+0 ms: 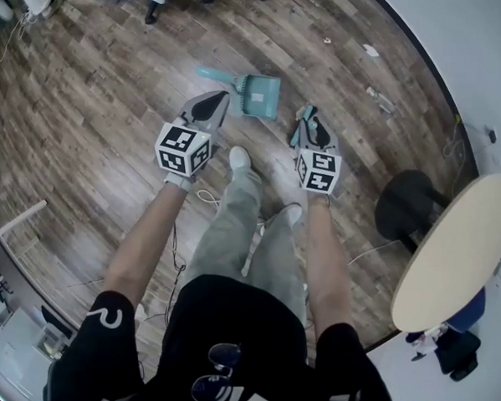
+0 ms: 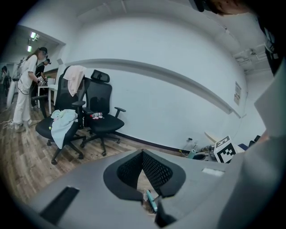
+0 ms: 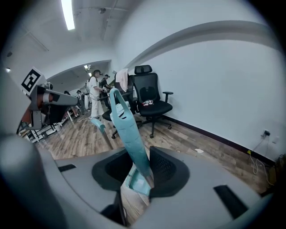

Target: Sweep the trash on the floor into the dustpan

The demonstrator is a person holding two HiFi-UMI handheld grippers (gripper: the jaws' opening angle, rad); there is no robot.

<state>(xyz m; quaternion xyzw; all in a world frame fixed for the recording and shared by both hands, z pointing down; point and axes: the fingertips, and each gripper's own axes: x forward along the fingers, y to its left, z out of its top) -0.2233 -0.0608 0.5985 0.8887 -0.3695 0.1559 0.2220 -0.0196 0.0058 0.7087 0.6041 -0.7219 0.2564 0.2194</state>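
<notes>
A teal dustpan (image 1: 262,96) lies on the wooden floor ahead of my feet, its handle pointing left. My left gripper (image 1: 215,102) hovers just left of it. Its jaws meet at the tips (image 2: 143,154) and look shut with nothing clearly between them; a teal sliver (image 2: 151,200) shows through the gap below. My right gripper (image 1: 311,118) is shut on the teal brush (image 3: 127,129), whose long handle sticks up and forward out of the jaws. White scraps of trash (image 1: 371,51) lie by the wall to the right, and one scrap (image 3: 198,151) shows near the baseboard.
A round table (image 1: 454,252) and a black stool base (image 1: 410,202) stand at my right. Cables (image 1: 207,196) trail around my feet. Black office chairs (image 2: 96,118) stand along the white wall, and people (image 2: 24,89) stand further off.
</notes>
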